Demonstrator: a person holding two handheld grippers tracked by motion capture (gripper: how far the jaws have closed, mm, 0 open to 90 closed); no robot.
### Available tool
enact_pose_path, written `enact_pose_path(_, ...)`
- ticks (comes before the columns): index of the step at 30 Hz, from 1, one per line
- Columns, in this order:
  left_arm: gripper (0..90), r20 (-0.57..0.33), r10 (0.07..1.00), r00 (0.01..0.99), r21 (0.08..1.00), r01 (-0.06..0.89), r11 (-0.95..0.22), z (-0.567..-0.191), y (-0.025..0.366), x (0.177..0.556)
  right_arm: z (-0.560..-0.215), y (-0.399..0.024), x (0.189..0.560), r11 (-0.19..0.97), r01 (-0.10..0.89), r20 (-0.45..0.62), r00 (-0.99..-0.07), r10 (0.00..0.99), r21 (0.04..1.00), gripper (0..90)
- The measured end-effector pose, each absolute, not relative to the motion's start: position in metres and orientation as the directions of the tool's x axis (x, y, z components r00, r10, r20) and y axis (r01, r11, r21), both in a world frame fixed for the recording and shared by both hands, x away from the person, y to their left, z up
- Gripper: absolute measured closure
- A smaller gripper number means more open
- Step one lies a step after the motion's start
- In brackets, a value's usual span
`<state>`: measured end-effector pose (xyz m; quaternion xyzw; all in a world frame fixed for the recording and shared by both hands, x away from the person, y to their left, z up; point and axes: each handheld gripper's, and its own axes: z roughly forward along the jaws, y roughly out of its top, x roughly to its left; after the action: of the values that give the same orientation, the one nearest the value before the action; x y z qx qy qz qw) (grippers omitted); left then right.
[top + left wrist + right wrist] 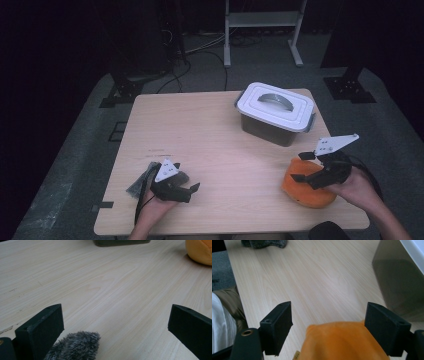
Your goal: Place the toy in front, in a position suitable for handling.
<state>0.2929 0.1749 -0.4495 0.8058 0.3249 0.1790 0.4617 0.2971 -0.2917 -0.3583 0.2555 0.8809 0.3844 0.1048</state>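
Hovering over the near right corner of the worktop (220,130), your right hand-held gripper (303,166) sits directly above the orange plush (305,192). In the right gripper view the plush (342,342) lies between the two jaws, low in the gap, nearer the right-hand jaw as that view shows it; contact with that jaw cannot be told. Jaws stand wide apart, nothing clamped. Plush reads as a rounded lump with no clear long axis. Judgement: the grab turns on lowering so that the jaws straddle its bulk, then closing.

Your left hand-held gripper (192,191) rests at the near left, jaws likewise spread and holding nothing. The grey fuzzy cloth (75,346) lies under it, its tip poking up beside the left-hand jaw. In the high view the cloth (139,181) trails out to the left of the hand.

Farther back, right of centre, stands the lidded container (276,112), lid on, well apart from both hands. Right hand is nearer to it.
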Motion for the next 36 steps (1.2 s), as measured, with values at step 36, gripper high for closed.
enact_pose_path(36,0.0,-0.019,0.697,0.717,0.859,0.369,-0.355,-0.45,0.177,0.294,-0.416,-0.334,0.282,0.55,0.41,-0.009,-0.796,0.605,0.728,55.6)
